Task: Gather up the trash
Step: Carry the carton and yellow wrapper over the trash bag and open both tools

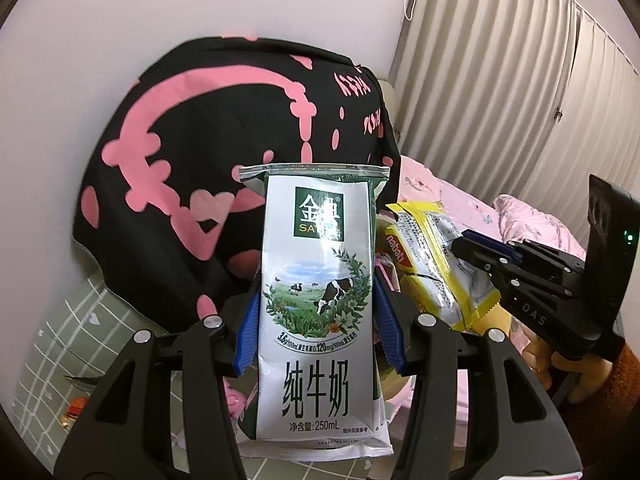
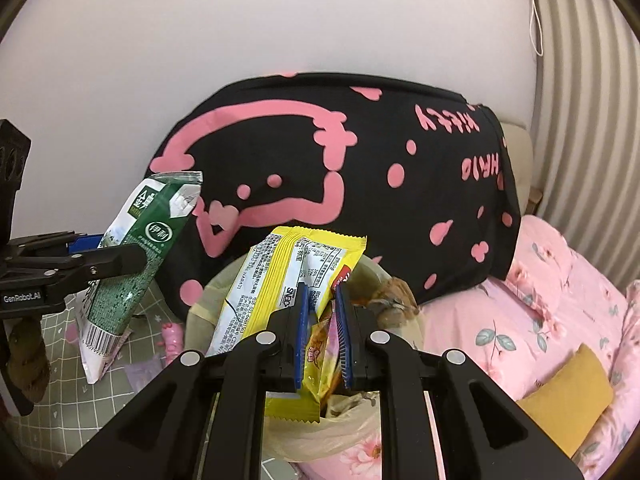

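A white and green milk carton [image 1: 316, 392] stands upright between the blue pads of my left gripper [image 1: 317, 286], which is shut on its sides. To its right, my right gripper [image 1: 464, 244] pinches a yellow snack wrapper [image 1: 432, 264]. In the right wrist view, the same yellow wrapper [image 2: 276, 280] sticks up from the right gripper [image 2: 322, 292], whose pads are shut on it. The milk carton [image 2: 148, 248] hangs tilted at the left in the left gripper [image 2: 120, 256]. Both items are in the air over a beige bin [image 2: 200, 308] with a plastic liner [image 2: 352, 420].
A black cloth with pink print [image 2: 360, 184] covers something against the white wall behind the bin. Pink floral bedding [image 2: 540, 320] with a yellow cushion [image 2: 568, 400] lies to the right, before a pleated curtain [image 1: 500, 100]. A green checked mat [image 1: 60, 340] lies at the lower left.
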The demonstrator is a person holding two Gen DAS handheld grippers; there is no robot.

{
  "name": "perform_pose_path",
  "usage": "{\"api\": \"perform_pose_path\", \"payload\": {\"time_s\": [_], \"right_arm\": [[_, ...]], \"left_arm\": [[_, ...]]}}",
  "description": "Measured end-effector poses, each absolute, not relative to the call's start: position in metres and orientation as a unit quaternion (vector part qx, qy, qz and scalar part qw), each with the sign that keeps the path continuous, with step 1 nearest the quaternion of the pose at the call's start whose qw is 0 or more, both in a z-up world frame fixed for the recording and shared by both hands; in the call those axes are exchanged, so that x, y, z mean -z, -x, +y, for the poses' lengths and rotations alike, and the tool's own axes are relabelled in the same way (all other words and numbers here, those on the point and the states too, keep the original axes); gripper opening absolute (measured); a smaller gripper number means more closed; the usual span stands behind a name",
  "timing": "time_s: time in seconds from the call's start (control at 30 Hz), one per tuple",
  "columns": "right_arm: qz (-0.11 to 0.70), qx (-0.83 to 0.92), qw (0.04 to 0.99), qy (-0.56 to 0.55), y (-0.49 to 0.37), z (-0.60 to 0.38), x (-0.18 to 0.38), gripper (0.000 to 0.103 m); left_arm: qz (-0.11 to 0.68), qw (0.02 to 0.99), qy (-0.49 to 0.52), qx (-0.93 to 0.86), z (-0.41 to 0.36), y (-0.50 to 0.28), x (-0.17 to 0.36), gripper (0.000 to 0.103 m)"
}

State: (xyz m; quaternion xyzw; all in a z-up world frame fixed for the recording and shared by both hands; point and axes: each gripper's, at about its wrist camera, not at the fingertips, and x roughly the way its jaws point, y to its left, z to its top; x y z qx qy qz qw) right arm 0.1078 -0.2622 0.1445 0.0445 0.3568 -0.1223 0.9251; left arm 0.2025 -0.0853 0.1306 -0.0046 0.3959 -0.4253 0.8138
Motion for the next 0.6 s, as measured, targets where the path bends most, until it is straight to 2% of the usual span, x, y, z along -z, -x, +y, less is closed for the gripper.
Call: {"api": "perform_pose_path", "payload": {"time_s": [0.6], "right_arm": [[0.396, 0.096, 0.911, -0.062, -0.159, -0.274, -0.098, 0.017]], "left_arm": [[0.425, 0.822, 0.025, 0.378, -0.066, -0.224, -0.109, 0.047]]}}
